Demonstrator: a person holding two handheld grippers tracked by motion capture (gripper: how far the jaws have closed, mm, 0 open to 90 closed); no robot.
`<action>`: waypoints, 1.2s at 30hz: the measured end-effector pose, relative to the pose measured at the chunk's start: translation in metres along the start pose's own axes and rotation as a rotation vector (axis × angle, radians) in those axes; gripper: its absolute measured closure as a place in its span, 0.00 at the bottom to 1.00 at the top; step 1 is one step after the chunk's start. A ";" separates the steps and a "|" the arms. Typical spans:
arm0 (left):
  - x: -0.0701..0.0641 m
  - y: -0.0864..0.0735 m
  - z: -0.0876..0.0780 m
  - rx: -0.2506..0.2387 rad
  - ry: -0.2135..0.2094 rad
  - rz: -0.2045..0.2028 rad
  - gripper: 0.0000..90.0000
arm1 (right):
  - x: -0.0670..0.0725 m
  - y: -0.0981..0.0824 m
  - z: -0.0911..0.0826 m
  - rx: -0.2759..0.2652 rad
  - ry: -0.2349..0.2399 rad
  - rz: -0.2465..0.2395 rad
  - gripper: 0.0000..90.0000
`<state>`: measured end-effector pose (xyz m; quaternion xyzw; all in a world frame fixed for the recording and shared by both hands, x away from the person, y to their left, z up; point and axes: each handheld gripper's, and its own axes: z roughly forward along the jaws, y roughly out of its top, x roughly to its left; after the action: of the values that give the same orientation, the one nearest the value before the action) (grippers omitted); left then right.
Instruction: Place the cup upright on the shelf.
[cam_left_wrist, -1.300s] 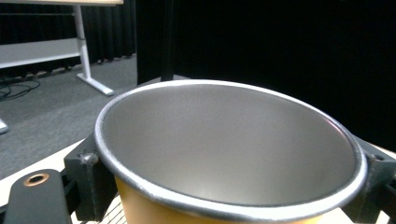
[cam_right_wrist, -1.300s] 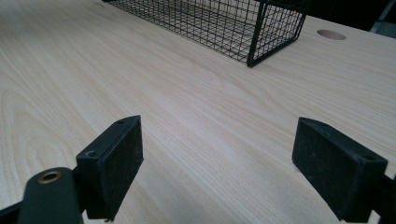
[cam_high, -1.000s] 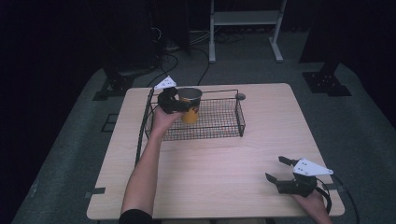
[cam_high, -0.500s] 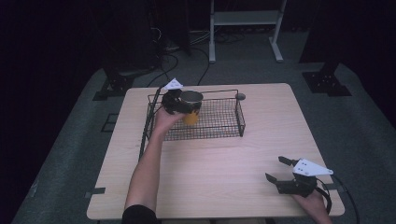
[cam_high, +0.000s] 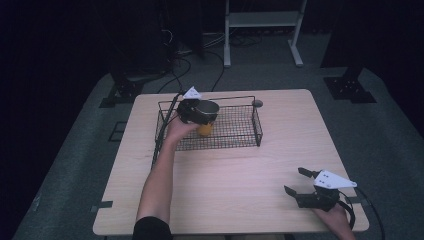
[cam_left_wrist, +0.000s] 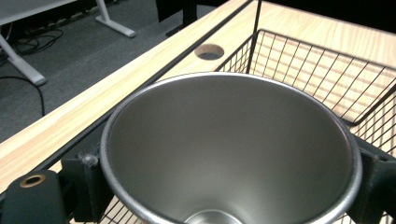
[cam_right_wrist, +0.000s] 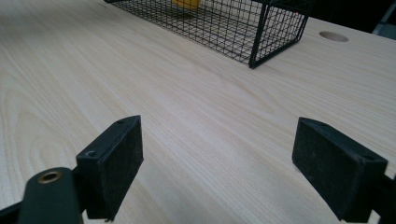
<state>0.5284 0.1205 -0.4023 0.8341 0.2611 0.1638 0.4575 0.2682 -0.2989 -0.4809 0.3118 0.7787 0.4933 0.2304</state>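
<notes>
The left hand-held gripper (cam_high: 199, 111), clamped on the steel cup (cam_left_wrist: 231, 149), holds it over the wire basket (cam_high: 240, 131) at the bench's far left, apparently for lowering inside, while the right hand-held gripper (cam_high: 305, 191) rests apart.

Right gripper view. The right gripper (cam_right_wrist: 217, 172) rises from the bottom edge with its two black jaws set wide apart, nothing between them; a brass-coloured fastener (cam_right_wrist: 49, 177) marks the left jaw's base. Beneath the jaws lies the pale wood-grain table (cam_right_wrist: 187, 116). A black wire basket (cam_right_wrist: 219, 23) stands on the table toward its far edge, one corner post nearest the camera. A yellow object (cam_right_wrist: 187, 3) shows through the mesh, cut off by the frame's top. A round hole (cam_right_wrist: 333, 36) pierces the tabletop just beside the basket, near the far edge.
</notes>
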 end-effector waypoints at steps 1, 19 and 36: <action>0.000 -0.001 0.001 0.013 0.001 0.007 0.11 | 0.000 0.000 0.000 0.000 0.000 0.000 0.17; 0.003 -0.004 0.001 0.075 0.033 0.016 0.04 | 0.000 0.000 0.000 -0.001 0.002 0.000 0.17; 0.004 -0.002 -0.007 0.065 0.043 0.018 0.02 | 0.000 0.000 0.000 -0.002 0.004 0.001 0.17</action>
<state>0.5275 0.1291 -0.4002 0.8471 0.2686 0.1772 0.4229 0.2683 -0.2992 -0.4809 0.3110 0.7786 0.4947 0.2288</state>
